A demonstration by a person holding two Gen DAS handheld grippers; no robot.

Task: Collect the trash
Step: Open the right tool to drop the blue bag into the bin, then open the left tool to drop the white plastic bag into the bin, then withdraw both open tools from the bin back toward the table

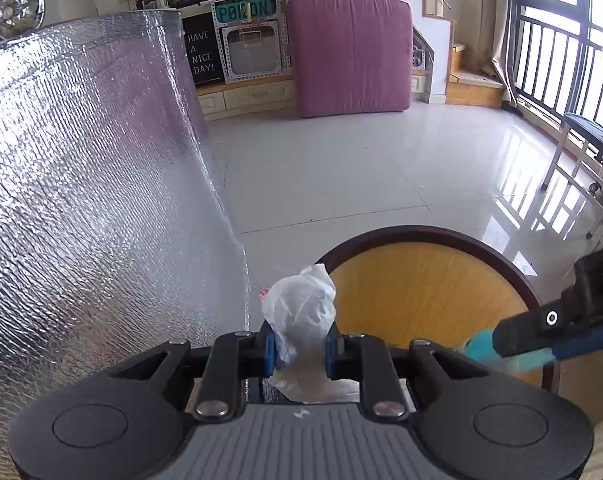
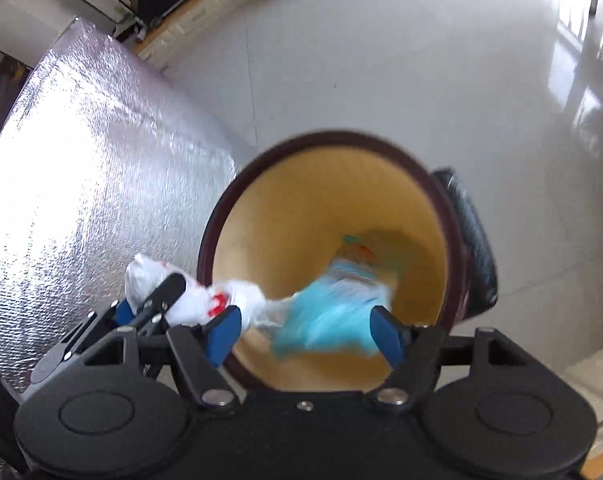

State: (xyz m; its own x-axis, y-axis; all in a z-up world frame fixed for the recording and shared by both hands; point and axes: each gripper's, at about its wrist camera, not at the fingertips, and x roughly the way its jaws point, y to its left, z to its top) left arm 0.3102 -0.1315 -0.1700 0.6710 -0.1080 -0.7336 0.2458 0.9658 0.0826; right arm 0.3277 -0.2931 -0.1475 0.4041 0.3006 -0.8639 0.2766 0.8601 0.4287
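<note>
The right hand-held gripper hangs over the mouth of a round wooden bin, jaws spread wide. A crumpled blue wrapper, blurred, sits between them untouched by either pad, apparently released so it drops onto the trash already at the bottom. The left hand-held gripper is clamped on a scrunched white plastic bag just beside the bin's rim, likely next to go in. A foil-covered worktop stands alongside.

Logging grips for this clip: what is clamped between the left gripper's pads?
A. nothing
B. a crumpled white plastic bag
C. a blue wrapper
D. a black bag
B: in the left wrist view the left gripper has its blue pads pressed on a crumpled white plastic bag.
</note>
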